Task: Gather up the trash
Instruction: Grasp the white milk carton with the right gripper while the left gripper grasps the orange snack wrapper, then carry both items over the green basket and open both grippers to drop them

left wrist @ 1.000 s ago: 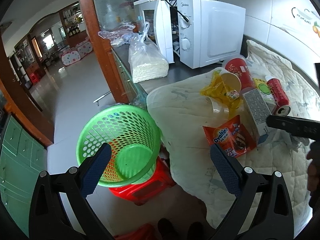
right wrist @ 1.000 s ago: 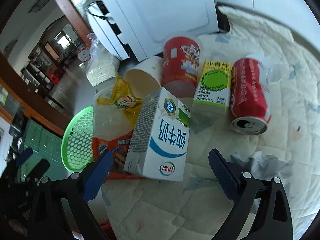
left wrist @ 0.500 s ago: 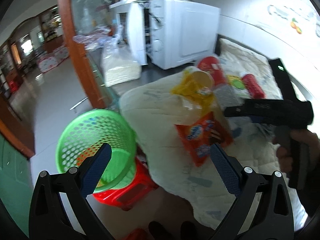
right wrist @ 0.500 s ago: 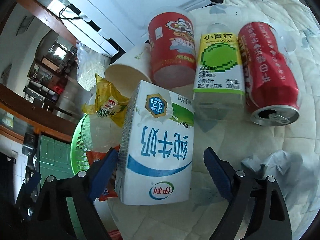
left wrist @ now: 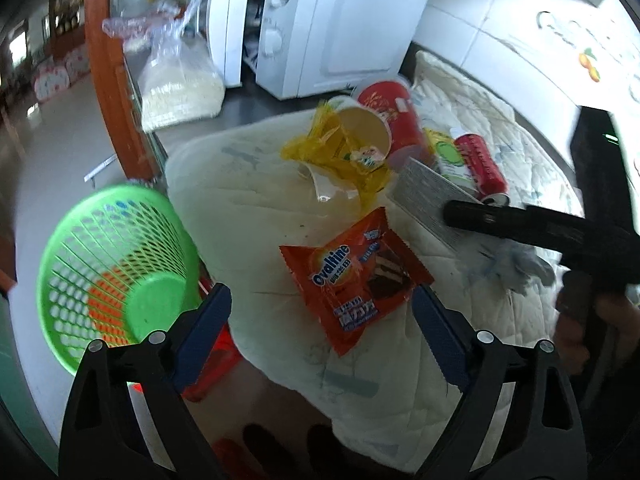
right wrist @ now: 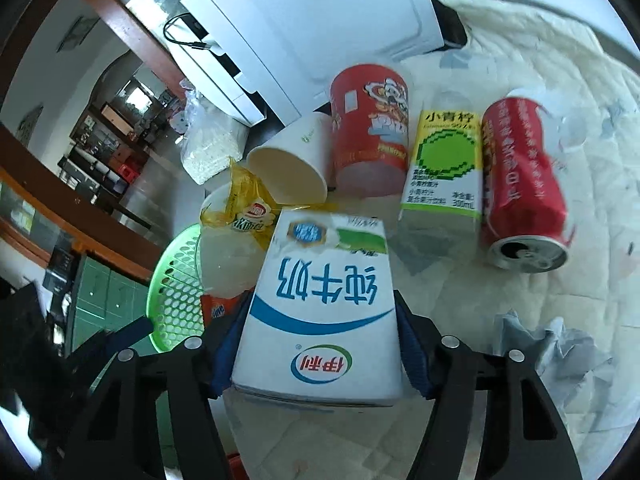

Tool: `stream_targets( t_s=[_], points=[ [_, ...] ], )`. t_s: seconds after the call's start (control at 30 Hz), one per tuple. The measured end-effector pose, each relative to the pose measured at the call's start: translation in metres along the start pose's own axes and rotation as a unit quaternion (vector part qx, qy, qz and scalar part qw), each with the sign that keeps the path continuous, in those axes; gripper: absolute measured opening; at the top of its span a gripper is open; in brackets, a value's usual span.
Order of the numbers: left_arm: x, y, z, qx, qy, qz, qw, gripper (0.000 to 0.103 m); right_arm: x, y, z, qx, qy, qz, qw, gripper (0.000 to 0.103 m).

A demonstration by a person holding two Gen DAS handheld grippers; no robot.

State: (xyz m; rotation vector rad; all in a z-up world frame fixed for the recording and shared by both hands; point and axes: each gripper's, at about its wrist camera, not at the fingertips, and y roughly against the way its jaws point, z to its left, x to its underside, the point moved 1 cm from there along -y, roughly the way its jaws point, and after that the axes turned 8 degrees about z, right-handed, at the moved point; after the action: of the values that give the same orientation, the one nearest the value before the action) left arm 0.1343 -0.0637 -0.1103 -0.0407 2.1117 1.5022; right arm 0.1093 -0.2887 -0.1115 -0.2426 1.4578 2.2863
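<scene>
My right gripper [right wrist: 320,344] is shut on the white and blue milk carton [right wrist: 320,300], its pads against both sides; the carton also shows in the left wrist view [left wrist: 432,196]. My left gripper [left wrist: 322,328] is open and empty, just in front of an orange Ovaltine wrapper [left wrist: 356,276] on the quilted cloth [left wrist: 256,208]. A green basket [left wrist: 112,268] stands low at the left, on a red stool. More trash lies beyond: a yellow wrapper [left wrist: 336,148], a paper cup [right wrist: 288,168], a red cup [right wrist: 368,128], a juice box [right wrist: 444,168], a red can [right wrist: 520,184], and crumpled tissue [right wrist: 548,348].
A white microwave [left wrist: 332,28] stands at the back on the counter, with a clear bag of white grains [left wrist: 180,88] to its left. A wooden post [left wrist: 108,68] rises beside the counter edge. The floor drops away to the left of the cloth.
My right gripper has moved in and shut on the milk carton, which was lying free before. My left gripper has swung right and closer, from over the basket to the Ovaltine wrapper.
</scene>
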Motion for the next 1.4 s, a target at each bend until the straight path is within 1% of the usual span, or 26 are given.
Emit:
stream_targets(
  t_s=[0.07, 0.1, 0.13, 0.17, 0.2, 0.27, 0.33, 0.37, 0.4, 0.47, 0.57, 0.6, 0.63, 0.7, 0.77, 0.83, 1.03, 1.17, 1.27, 1.4],
  points=[
    [-0.003, -0.009, 0.001, 0.014, 0.01, 0.01, 0.9998, 0.089, 0.001, 0.0, -0.001, 0.011, 0.01, 0.003, 1.0, 0.061],
    [-0.004, -0.013, 0.002, 0.011, 0.014, 0.015, 0.9997, 0.088, 0.003, -0.002, -0.002, 0.014, 0.012, 0.007, 1.0, 0.061],
    [-0.005, -0.017, 0.003, 0.011, 0.016, 0.02, 0.9996, 0.084, 0.004, -0.002, -0.004, 0.016, 0.012, 0.01, 1.0, 0.061],
    [-0.006, -0.019, 0.003, 0.019, 0.019, 0.023, 0.9994, 0.079, 0.007, -0.003, -0.005, 0.02, 0.014, 0.014, 1.0, 0.061],
    [-0.006, -0.021, 0.003, 0.024, 0.02, 0.026, 0.9992, 0.077, 0.007, -0.005, -0.004, 0.023, 0.017, 0.016, 0.999, 0.061],
    [-0.006, -0.024, 0.002, 0.026, 0.02, 0.032, 0.9989, 0.069, 0.008, -0.007, -0.002, 0.028, 0.024, 0.022, 0.999, 0.061],
    [-0.005, -0.027, 0.001, 0.036, 0.022, 0.037, 0.9984, 0.064, 0.008, -0.014, 0.003, 0.036, 0.035, 0.029, 0.998, 0.061],
    [-0.005, -0.028, 0.001, 0.042, 0.024, 0.038, 0.9981, 0.059, 0.009, -0.015, 0.002, 0.041, 0.04, 0.032, 0.998, 0.062],
    [-0.004, -0.029, 0.001, 0.048, 0.026, 0.039, 0.9977, 0.057, 0.01, -0.016, 0.003, 0.046, 0.044, 0.034, 0.997, 0.063],
    [-0.004, -0.032, 0.001, 0.052, 0.026, 0.043, 0.9974, 0.049, 0.009, -0.017, 0.004, 0.049, 0.047, 0.037, 0.997, 0.069],
    [-0.003, -0.038, 0.0, 0.048, 0.027, 0.054, 0.997, 0.048, 0.007, -0.018, 0.004, 0.06, 0.055, 0.04, 0.996, 0.073],
    [-0.002, -0.04, 0.001, 0.05, 0.029, 0.055, 0.9968, 0.045, 0.007, -0.019, 0.005, 0.062, 0.057, 0.041, 0.996, 0.074],
    [-0.002, -0.041, 0.001, 0.057, 0.031, 0.058, 0.9962, 0.036, 0.005, -0.021, 0.004, 0.065, 0.059, 0.044, 0.995, 0.075],
    [-0.002, -0.044, 0.001, 0.055, 0.038, 0.059, 0.996, 0.033, 0.004, -0.025, 0.004, 0.068, 0.06, 0.052, 0.994, 0.075],
    [-0.001, -0.042, 0.001, 0.055, 0.04, 0.055, 0.9961, 0.025, 0.003, -0.028, 0.004, 0.07, 0.058, 0.059, 0.994, 0.074],
    [-0.001, -0.04, 0.002, 0.06, 0.042, 0.052, 0.996, 0.018, 0.004, -0.03, 0.007, 0.07, 0.062, 0.063, 0.994, 0.066],
    [0.004, -0.023, 0.003, 0.057, 0.051, 0.035, 0.9965, 0.012, 0.009, -0.019, 0.016, 0.076, 0.071, 0.047, 0.994, 0.065],
    [0.009, 0.001, 0.01, 0.058, 0.059, 0.012, 0.9965, 0.009, 0.016, -0.002, 0.028, 0.073, 0.09, 0.036, 0.993, 0.064],
    [0.014, 0.027, 0.022, 0.052, 0.07, -0.01, 0.9962, 0.008, 0.018, 0.009, 0.04, 0.065, 0.104, 0.03, 0.992, 0.064],
    [0.019, 0.061, 0.049, 0.03, 0.088, -0.044, 0.9947, 0.008, 0.017, 0.017, 0.076, 0.042, 0.142, 0.018, 0.989, 0.064]
  ],
)
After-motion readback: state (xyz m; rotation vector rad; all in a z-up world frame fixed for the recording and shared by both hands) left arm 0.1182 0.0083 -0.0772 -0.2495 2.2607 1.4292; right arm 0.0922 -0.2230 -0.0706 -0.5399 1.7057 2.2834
